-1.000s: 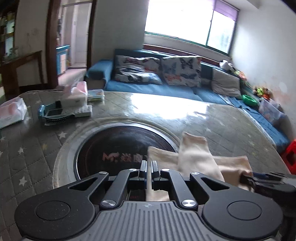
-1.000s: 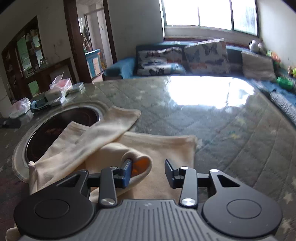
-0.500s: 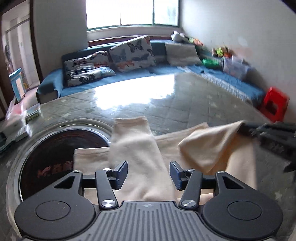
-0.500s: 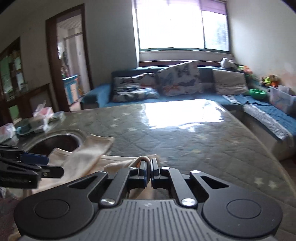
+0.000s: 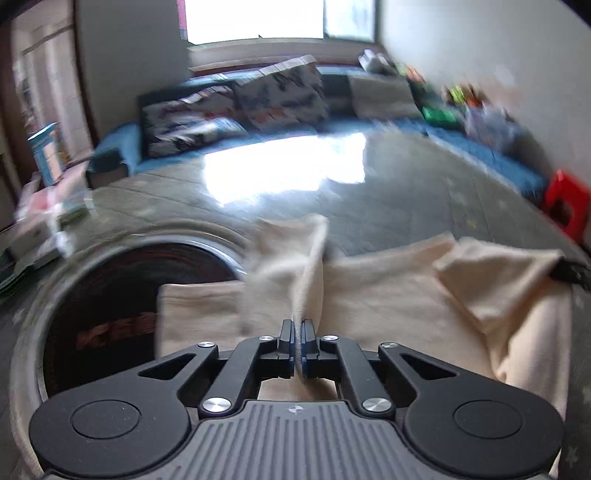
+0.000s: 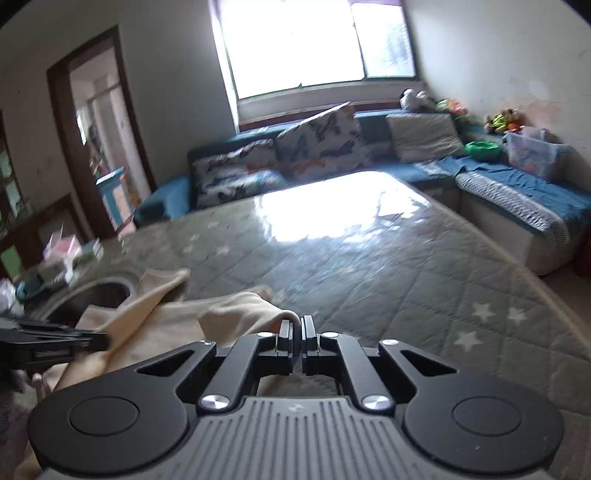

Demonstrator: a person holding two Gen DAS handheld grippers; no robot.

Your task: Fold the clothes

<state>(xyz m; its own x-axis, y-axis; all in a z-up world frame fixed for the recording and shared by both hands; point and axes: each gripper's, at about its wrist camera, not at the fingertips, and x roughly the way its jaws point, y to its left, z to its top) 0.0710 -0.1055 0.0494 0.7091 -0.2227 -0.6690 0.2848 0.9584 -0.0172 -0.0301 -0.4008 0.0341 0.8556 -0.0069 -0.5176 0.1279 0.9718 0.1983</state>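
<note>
Here both hand-held grippers, left hand-held gripper [image 5: 297, 330] and right hand-held gripper [image 6: 296, 328], pinch the cream garment [image 5: 388, 306].

Each hand-held gripper [image 5: 297, 328] is black, with linkage arms, silver screws (four showing) and a ribbed grey base.

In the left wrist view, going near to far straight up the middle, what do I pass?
Left gripper shut on a fold of the cream cloth garment → glossy grey quilted table cover → blue sofa with patterned cushions → bright window.
</note>
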